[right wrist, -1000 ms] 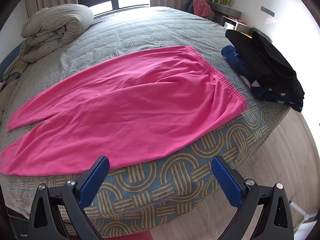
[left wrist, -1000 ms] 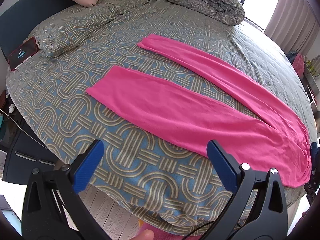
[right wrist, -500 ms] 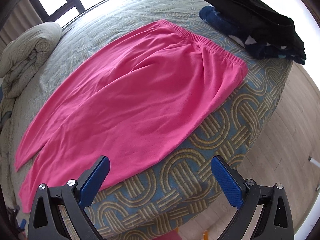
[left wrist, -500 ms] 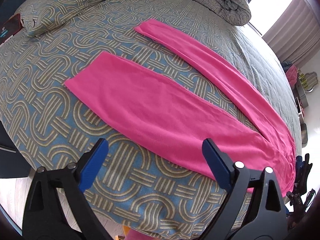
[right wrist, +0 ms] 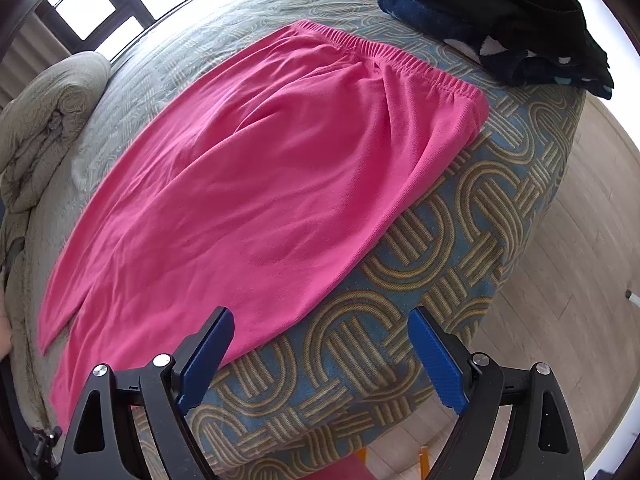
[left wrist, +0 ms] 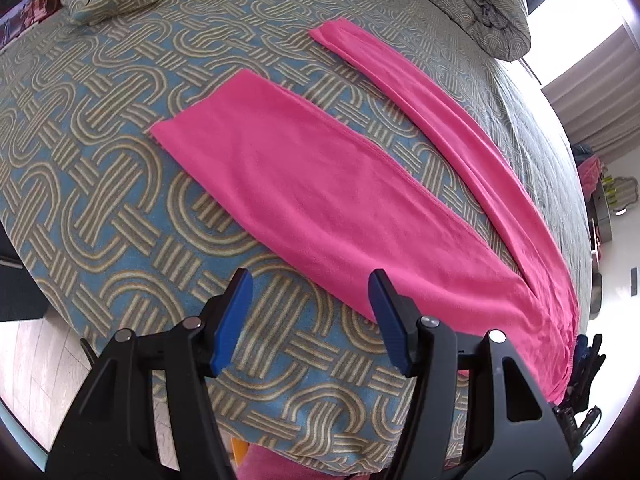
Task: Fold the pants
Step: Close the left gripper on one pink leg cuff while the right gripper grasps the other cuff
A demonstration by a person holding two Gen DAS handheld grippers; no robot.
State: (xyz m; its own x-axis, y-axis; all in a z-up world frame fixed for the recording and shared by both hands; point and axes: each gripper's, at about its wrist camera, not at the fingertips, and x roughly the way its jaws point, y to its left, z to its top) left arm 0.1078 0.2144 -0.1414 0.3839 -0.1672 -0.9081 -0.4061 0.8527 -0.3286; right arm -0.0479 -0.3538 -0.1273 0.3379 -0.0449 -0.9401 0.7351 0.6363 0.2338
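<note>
pants (left wrist: 344, 200): pink, spread flat on the bed (left wrist: 120, 208), legs splayed apart
left hand-held gripper (left wrist: 310, 318): jaws apart, hovering by the near leg
right hand-held gripper (right wrist: 322, 354): jaws apart, empty, near the hip edge

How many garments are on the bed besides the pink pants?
2 that I can tell: a black garment piled beyond the waistband of the pink pants, and a navy blue one under it. More may be hidden in that pile.
</note>
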